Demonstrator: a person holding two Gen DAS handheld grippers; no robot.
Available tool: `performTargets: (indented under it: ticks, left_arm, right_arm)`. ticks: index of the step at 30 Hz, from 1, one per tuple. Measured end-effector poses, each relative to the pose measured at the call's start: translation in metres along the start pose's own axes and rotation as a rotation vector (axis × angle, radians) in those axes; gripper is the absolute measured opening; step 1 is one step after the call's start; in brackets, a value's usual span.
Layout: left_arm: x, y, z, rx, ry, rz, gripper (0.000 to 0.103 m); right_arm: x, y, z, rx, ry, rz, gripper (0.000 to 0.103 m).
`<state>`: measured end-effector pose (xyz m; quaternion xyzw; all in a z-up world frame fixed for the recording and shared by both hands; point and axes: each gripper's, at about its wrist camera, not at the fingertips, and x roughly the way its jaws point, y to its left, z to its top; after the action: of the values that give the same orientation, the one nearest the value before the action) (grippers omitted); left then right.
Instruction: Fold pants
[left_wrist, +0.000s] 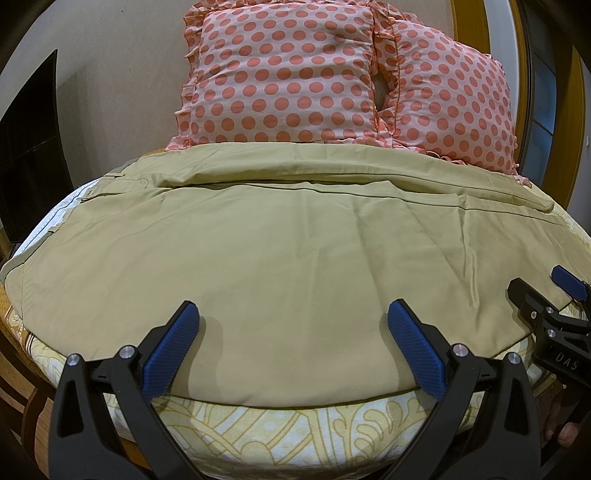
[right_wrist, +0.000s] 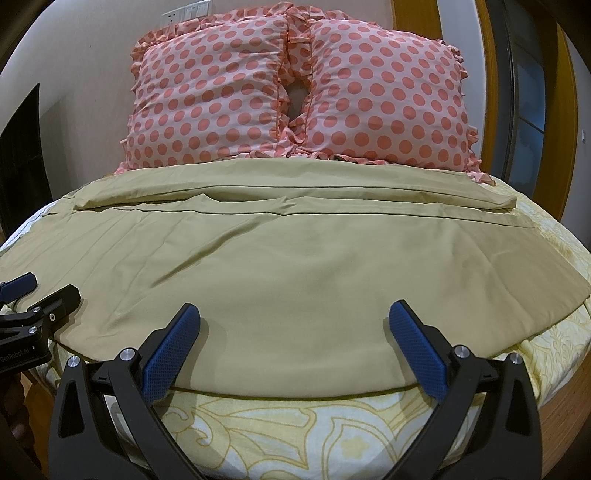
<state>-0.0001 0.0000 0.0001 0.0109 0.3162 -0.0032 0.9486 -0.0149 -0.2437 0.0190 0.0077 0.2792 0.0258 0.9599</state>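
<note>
Khaki pants (left_wrist: 288, 236) lie spread flat across the bed, one leg laid along the far side near the pillows; they also fill the right wrist view (right_wrist: 295, 251). My left gripper (left_wrist: 293, 314) is open and empty, its blue pads just above the pants' near edge. My right gripper (right_wrist: 295, 314) is open and empty over the same near edge, further right. The right gripper shows at the right edge of the left wrist view (left_wrist: 543, 291), and the left gripper shows at the left edge of the right wrist view (right_wrist: 37, 291).
Two pink polka-dot pillows (left_wrist: 288, 77) (right_wrist: 384, 96) stand at the head of the bed. A yellow-patterned sheet (left_wrist: 295, 428) covers the mattress. A dark panel (left_wrist: 29, 147) stands left; a wooden door frame (right_wrist: 495, 85) stands right.
</note>
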Motion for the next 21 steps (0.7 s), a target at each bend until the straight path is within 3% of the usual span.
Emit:
performTargets:
  ticks: [21]
  left_arm:
    - [-0.0001,0.0000,0.0000,0.000,-0.002,0.000,0.101]
  right_arm:
    - [-0.0034,0.0010,-0.0024,0.002,-0.015,-0.003,0.102]
